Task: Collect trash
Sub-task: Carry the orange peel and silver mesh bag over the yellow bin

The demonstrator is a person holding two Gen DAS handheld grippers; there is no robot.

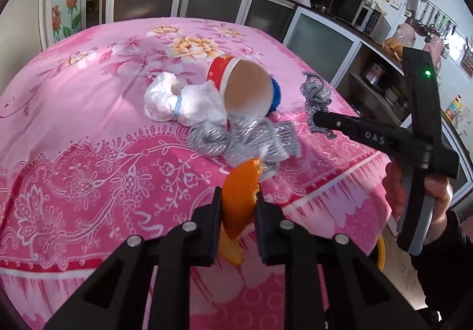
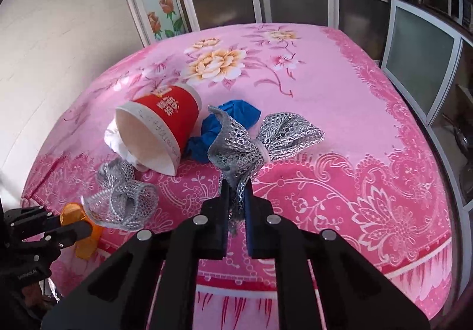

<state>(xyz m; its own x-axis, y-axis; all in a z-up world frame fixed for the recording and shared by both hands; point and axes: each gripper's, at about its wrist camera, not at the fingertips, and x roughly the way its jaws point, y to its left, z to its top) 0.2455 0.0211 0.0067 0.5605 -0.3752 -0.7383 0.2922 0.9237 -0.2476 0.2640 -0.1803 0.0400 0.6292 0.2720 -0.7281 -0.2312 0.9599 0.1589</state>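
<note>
A crumpled white tissue wad (image 1: 177, 103) lies at the left of the pile on the pink floral cloth over the surface (image 1: 74, 111). Beside it a red paper cup (image 2: 165, 129) lies tipped on its side, mouth open, nothing visible inside. A crumpled blue wrapper (image 2: 224, 126) sits just behind it. The left gripper (image 1: 238, 197) angles downward, its jaws narrow and pinching a curled orange peel (image 1: 239, 200), lifted off the cloth. A silver mesh wrap (image 1: 251, 137) lies on the cloth beyond it. The right gripper (image 2: 236, 191), held in a person's hand (image 1: 437, 197), tilts down, jaws nearly closed on a second silver mesh wrap (image 2: 236, 152), bow-shaped and netted.
</note>
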